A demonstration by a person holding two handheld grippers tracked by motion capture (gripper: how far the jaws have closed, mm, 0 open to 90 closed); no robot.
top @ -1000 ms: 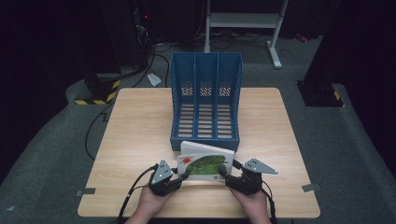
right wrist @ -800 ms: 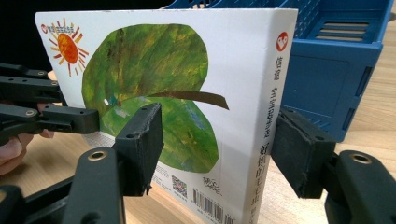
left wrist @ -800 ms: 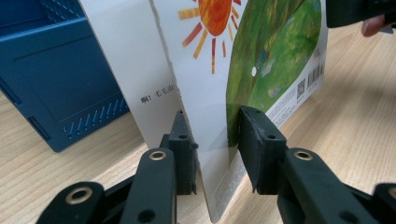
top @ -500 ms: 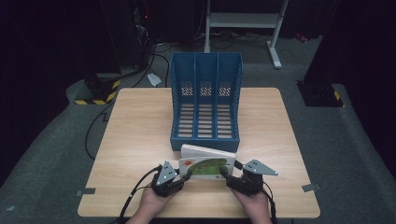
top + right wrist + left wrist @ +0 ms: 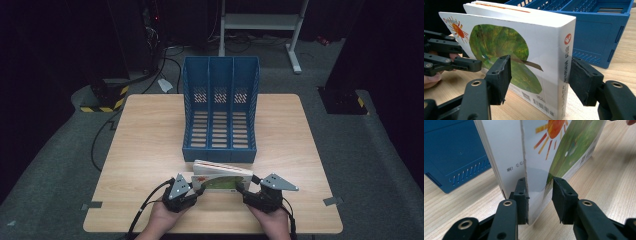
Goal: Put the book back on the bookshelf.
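high view: one book, one blue rack and two grippers on one table. the rack has three slots, all holding nothing. the book stands on edge at 6 o'clock of the rack, just beside its front wall, tilted back toward it. the left gripper meets the book's 9 o'clock end, the right gripper its 3 o'clock end. left gripper view: the left gripper pinches the front cover alone; the left jaw sits behind the cover, the right jaw against its sun picture, and the page block stands off at 11 o'clock. one corner of the rack is at 10 o'clock. right gripper view: the right gripper straddles the whole book at its spine end, one jaw on the leaf cover, one at the back; i cannot tell whether the pads press. the rack lies at 1 o'clock, the left gripper at 9 o'clock.
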